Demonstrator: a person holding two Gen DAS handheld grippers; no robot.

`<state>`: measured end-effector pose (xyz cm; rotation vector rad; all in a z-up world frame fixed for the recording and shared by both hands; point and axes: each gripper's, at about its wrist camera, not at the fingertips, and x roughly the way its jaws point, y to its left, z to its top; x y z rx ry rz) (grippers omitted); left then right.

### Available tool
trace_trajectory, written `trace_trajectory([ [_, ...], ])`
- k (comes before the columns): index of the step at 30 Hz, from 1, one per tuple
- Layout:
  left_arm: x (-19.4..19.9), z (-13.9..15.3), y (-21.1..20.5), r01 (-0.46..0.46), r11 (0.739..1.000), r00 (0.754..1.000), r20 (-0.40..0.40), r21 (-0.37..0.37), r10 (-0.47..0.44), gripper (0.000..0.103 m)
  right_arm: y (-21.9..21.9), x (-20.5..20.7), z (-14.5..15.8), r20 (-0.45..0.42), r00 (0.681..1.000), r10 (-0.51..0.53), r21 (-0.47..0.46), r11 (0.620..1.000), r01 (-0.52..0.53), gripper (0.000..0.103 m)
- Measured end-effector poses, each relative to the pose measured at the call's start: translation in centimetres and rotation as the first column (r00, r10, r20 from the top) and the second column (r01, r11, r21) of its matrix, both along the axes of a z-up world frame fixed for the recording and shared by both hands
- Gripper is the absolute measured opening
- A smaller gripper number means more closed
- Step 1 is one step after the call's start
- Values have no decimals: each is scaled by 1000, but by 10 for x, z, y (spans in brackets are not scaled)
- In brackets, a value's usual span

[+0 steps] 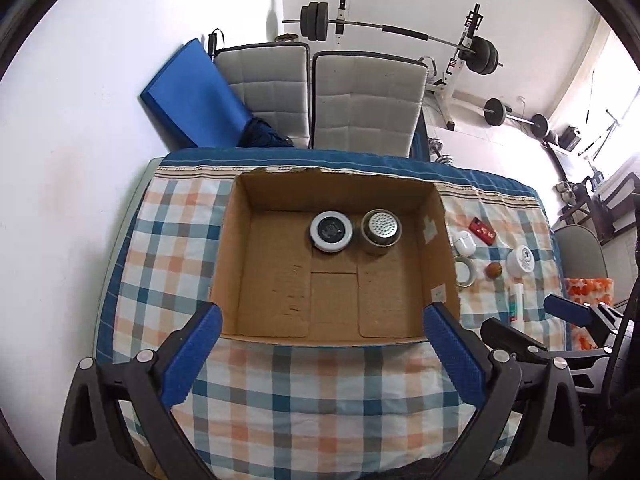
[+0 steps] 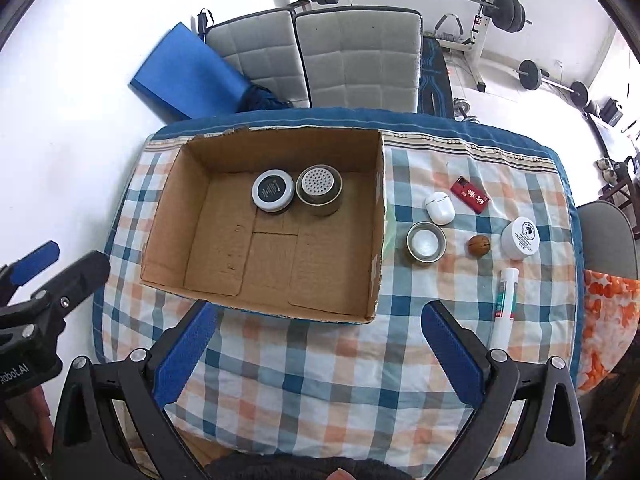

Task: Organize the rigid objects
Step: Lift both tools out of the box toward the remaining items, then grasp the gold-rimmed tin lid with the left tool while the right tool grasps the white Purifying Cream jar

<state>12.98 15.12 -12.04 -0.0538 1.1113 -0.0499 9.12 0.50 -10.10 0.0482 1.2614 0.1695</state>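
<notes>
Cardboard box (image 2: pixel 276 236): open-topped, on the checked cloth of the counter (image 2: pixel 320 380), taken here as the landmark. Inside it, against the far wall: a white-rimmed, dark-lidded jar (image 2: pixel 272 190) and a metal tin with a perforated top (image 2: pixel 319 190), just beside each other. Outside, right of the box: a shallow metal tin (image 2: pixel 426 242) nearest its wall; a white earbud case (image 2: pixel 439 207) beyond that; a red flat pack (image 2: pixel 470 195) farther right and back; a walnut-like brown nut (image 2: pixel 479 245); a white jar with printed lid (image 2: pixel 520 238) well right; a white tube (image 2: pixel 505 304) lying lengthwise toward the near edge. All look rigid and light; the earbud case is likely smooth and slippery, best pinched across its narrow sides. The metal tin should take a grip across its rim, the white jar across its round wall, and the tube across its middle; the nut may roll. Left gripper (image 1: pixel 320 356): fingers apart, holding nothing, hovering at the box's near wall. Right gripper (image 2: pixel 316 356): fingers apart, empty, near the box's near right corner. Six items appear unsorted.
</notes>
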Motion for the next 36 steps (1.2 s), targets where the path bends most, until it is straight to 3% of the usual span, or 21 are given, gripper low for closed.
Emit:
trace_trajectory([
  [8,30,-3,-86,138,989,990,-11,-53,-138,103,-71,10,5,-18,994,-109,34,993,110,103],
  [15,74,-36,-200,300,953,952,-50,-40,-302,103,-191,29,-16,-54,951,-306,-30,952,305,103],
  [20,119,-90,-255,316,949,935,-169,-9,-313,103,-279,48,-66,-158,896,-415,-50,910,412,103],
  [22,136,-111,-267,303,953,930,-212,-25,-301,103,-304,56,-86,-187,878,-440,-44,897,440,103],
  [27,174,-166,-290,296,955,898,-344,14,-273,103,-341,93,-140,-237,849,-472,-58,879,473,103],
  [30,190,-204,-298,305,952,861,-437,33,-260,103,-349,124,-179,-284,845,-454,-65,888,455,103],
  [32,196,-227,-301,326,943,830,-498,70,-250,103,-347,138,-199,-316,845,-432,-71,899,433,96],
  [36,194,-257,-306,367,924,784,-570,104,-247,103,-340,155,-231,-380,844,-378,-83,923,376,96],
])
